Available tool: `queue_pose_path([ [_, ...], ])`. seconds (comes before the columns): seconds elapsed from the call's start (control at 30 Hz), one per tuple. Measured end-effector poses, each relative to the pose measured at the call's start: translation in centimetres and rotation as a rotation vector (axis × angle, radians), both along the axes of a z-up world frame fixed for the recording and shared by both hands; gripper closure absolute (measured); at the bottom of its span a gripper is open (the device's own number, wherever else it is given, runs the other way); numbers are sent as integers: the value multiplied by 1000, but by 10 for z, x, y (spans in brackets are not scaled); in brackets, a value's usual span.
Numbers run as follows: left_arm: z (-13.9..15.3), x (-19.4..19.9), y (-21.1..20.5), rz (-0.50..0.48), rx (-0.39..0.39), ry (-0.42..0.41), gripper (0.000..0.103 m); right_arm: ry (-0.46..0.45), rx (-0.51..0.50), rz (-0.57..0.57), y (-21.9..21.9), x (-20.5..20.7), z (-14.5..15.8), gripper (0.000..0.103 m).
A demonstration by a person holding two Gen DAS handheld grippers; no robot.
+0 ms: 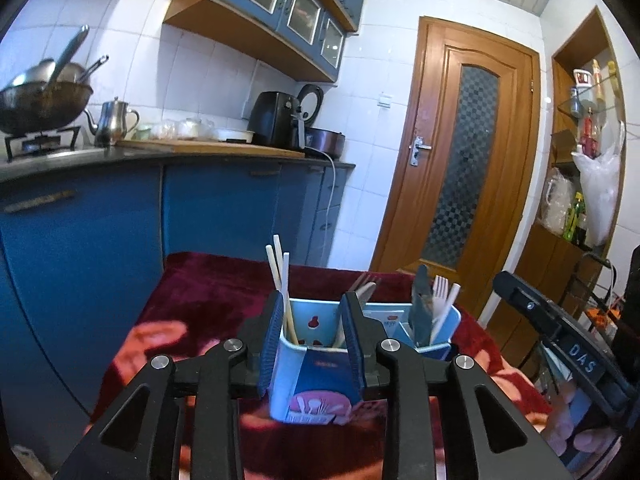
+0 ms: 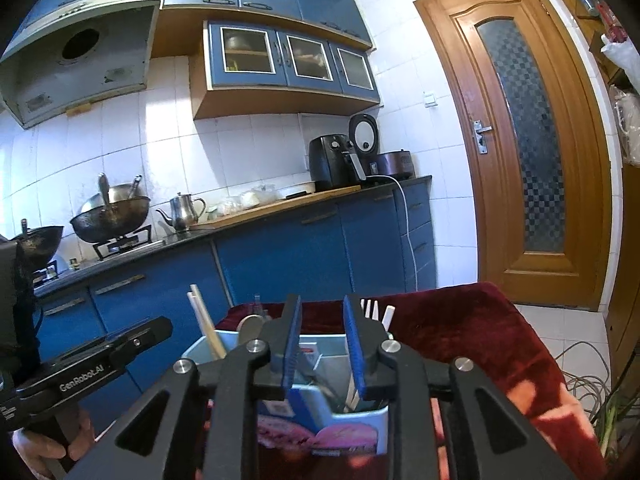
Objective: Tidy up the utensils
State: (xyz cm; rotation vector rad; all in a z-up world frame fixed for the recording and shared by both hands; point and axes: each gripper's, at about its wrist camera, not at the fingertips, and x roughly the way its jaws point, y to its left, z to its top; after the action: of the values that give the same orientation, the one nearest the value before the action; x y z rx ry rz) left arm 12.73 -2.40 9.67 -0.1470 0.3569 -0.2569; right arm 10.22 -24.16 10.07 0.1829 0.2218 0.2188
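Judging from how things lay, the main danger was tipping the blue utensil holder [image 1: 316, 376], which stood on the red-covered table [image 1: 208, 292] toward its near edge, about midway between its left and right edges. The left gripper [image 1: 312, 344] had its jaws partly open and holding nothing, their blue pads flanking the holder's left compartment, where the pale chopsticks [image 1: 280, 276] stood leaning. The right gripper [image 2: 322, 350] was likewise partly open and empty, its pads framing the right compartment with the white plastic forks [image 2: 370, 308] and a dark blade-like piece whose kind I could not make out. Whether either pad brushed the holder's wall was hard to tell through the fisheye, so contact may have remained. A sideways pull from either hand could have dragged a wall along and toppled the tall, lightly loaded holder onto the soft cloth, spilling everything. The chopsticks stuck up high beside the left pad, so a careless lift could have caught them and flicked them out. The two grippers also sat close together and might have knocked each other.
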Motion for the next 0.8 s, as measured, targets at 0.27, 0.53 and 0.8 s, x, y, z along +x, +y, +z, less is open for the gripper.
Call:
queue_pose_path([
  [0.27, 19, -43, 7, 1, 21, -12, 72, 7, 21, 25, 5, -47, 18, 75],
  [0.53, 25, -89, 16, 17, 32, -29, 57, 28, 15, 45, 12, -98, 21, 54],
  [0.8, 9, -126, 26, 34, 48, -17, 28, 67, 1, 28, 10, -135, -1, 24],
])
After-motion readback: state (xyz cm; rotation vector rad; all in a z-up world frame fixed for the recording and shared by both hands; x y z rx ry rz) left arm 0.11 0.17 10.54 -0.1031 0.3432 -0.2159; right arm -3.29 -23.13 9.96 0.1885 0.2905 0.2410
